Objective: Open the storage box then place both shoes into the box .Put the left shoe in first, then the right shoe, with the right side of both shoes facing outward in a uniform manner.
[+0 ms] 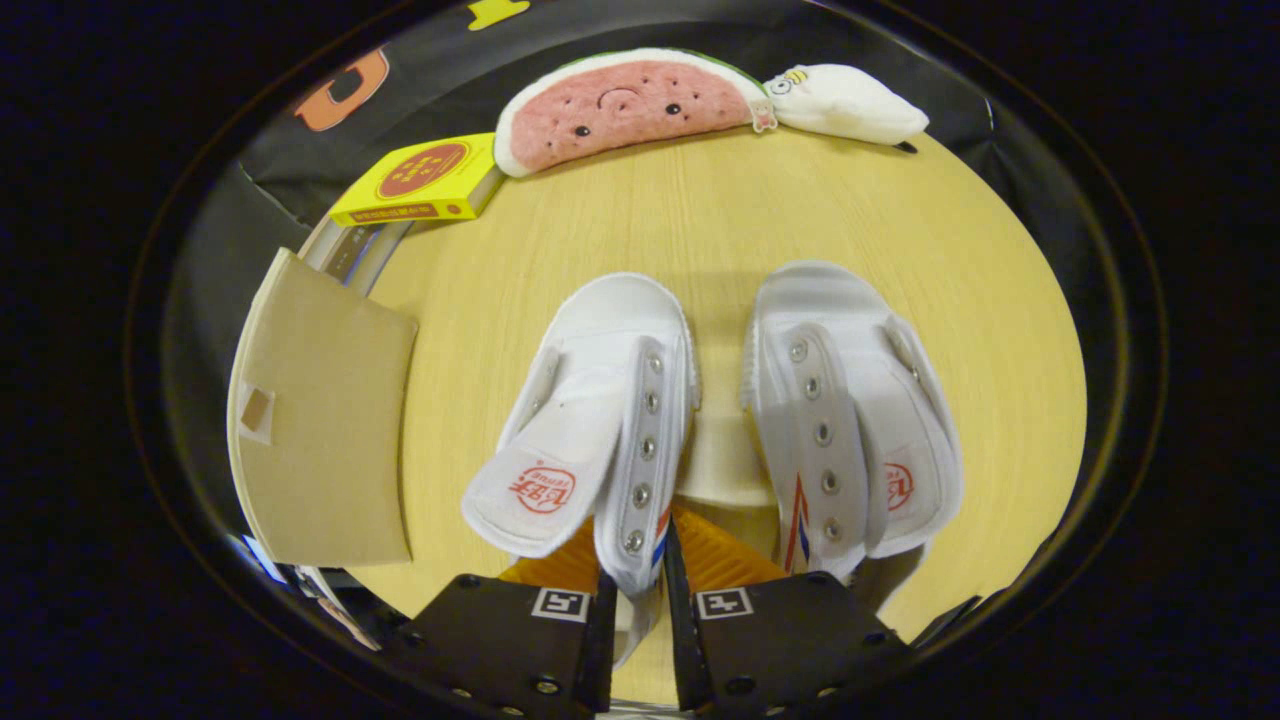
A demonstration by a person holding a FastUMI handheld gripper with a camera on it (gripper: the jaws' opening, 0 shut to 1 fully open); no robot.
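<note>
Wooden table [700,230] carrying two white shoes. Gripper [640,590], fingers nearly closed, pinches the eyelet flap of the left shoe [600,420]; right shoe [850,410] lies just beside it. Cardboard storage box [320,420], flap raised, stands left of the shoes. Beyond: watermelon plush [625,105], white plush [850,100], yellow box [425,180].

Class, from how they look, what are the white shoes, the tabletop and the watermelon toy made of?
White shoes: likely matte canvas, given the stitched panels and metal eyelets; the claw grips one shoe's side. Tabletop: smooth pale wood or laminate, showing fine grain lines. Watermelon toy: soft plush, with a fuzzy, padded surface.
</note>
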